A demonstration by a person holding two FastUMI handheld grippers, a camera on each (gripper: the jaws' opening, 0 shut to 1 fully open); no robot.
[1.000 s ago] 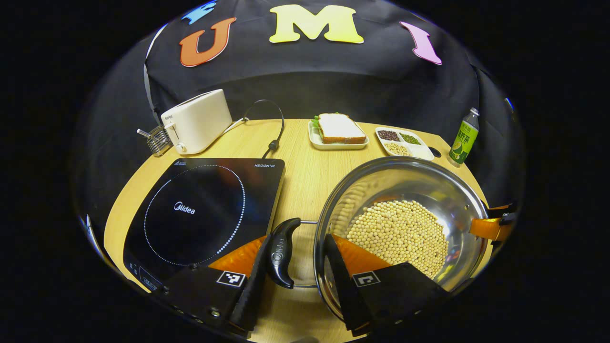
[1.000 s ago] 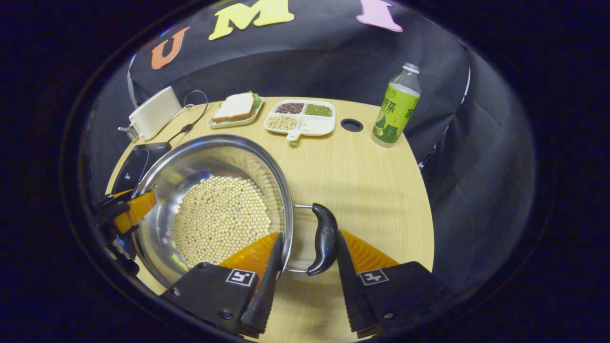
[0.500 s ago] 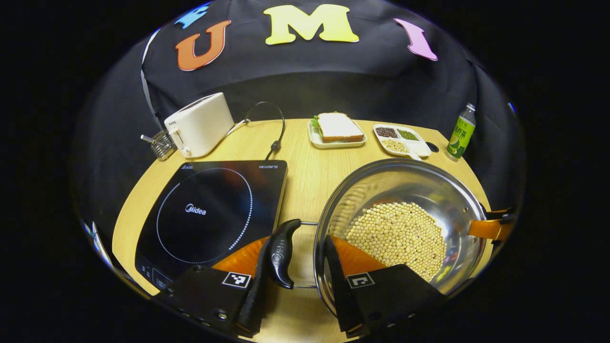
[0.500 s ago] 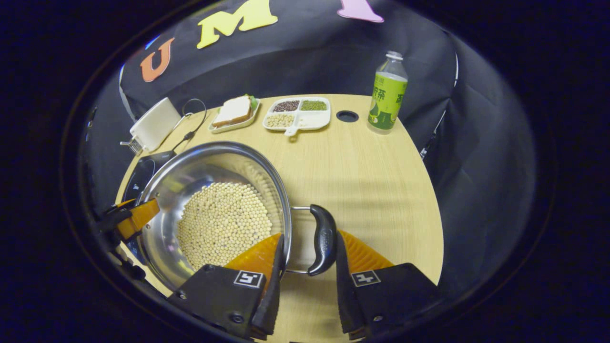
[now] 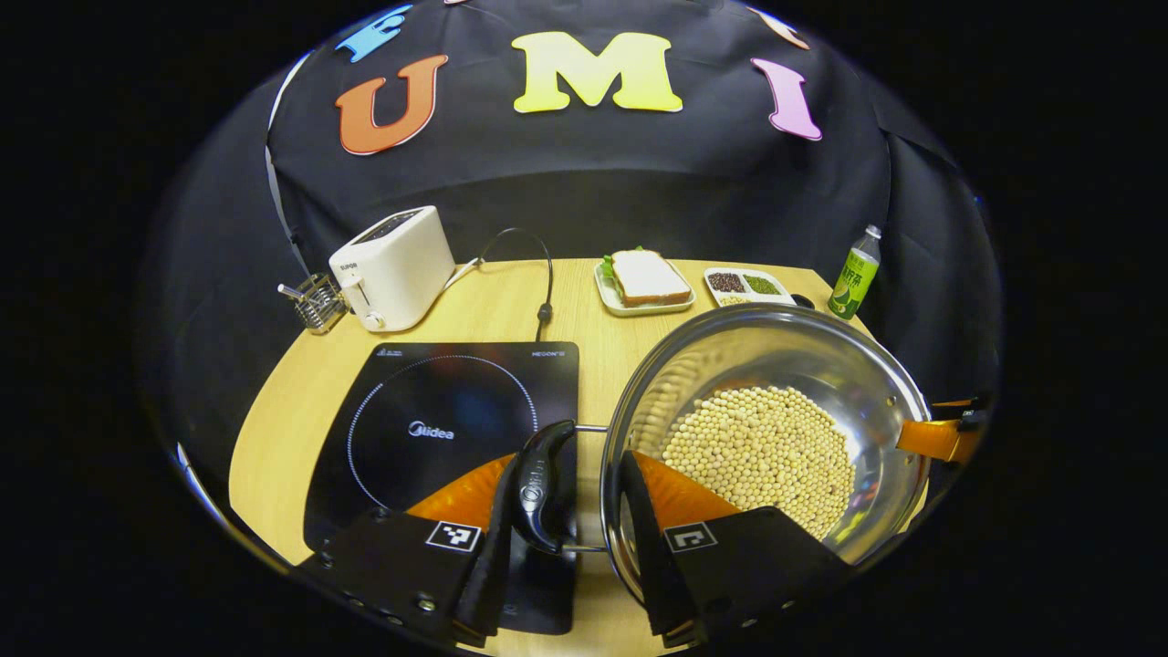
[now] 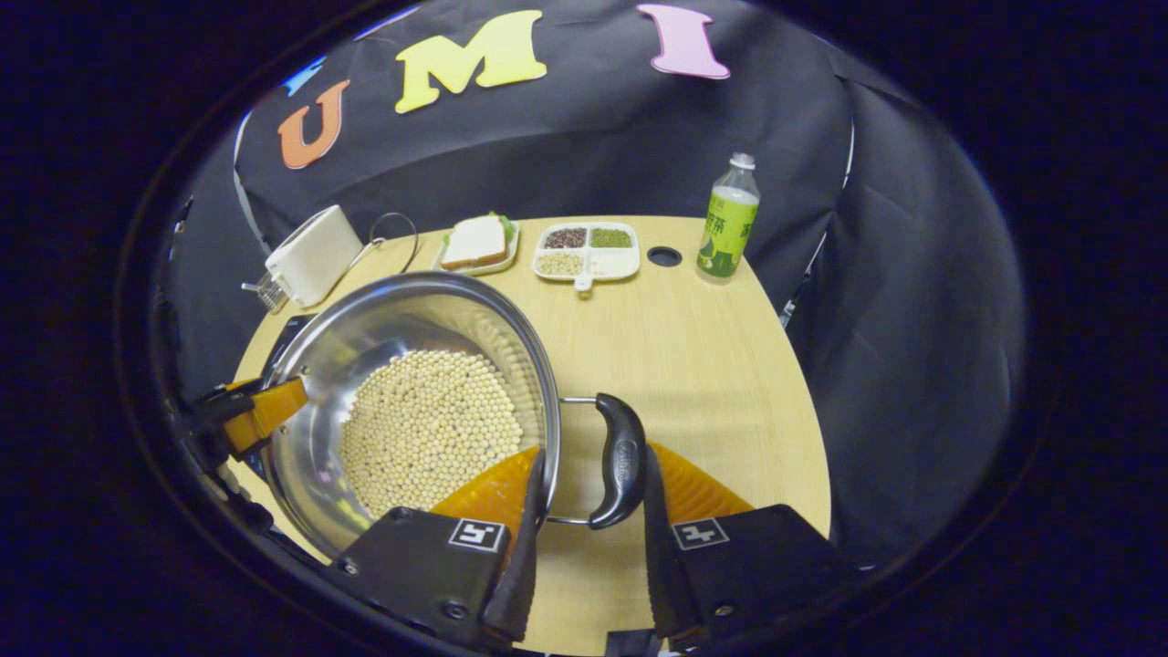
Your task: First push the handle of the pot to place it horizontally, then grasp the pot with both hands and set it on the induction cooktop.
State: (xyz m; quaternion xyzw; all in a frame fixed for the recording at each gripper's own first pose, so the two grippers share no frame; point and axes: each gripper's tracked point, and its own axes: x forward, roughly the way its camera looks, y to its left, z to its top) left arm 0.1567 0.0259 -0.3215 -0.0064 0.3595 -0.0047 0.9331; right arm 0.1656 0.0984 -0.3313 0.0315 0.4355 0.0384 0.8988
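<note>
We have both grippers clamped on the pot (image 5: pixel 776 401), left gripper (image 5: pixel 564 511) and right gripper (image 6: pixel 589 497) each squeezing a handle against the rim. The pot's near handle (image 5: pixel 540 484) overlaps the induction cooktop (image 5: pixel 438 429) edge. Bare table (image 6: pixel 693 365) lies wide to our right.

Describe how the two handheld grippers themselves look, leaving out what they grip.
The left gripper and right gripper look alike: each has two wedge-shaped fingers tapering forward, with ribbed inner faces and toothed inner edges. Each finger's black base block carries a small square black-and-white marker and screws. No cables or sleeves are visible.
</note>
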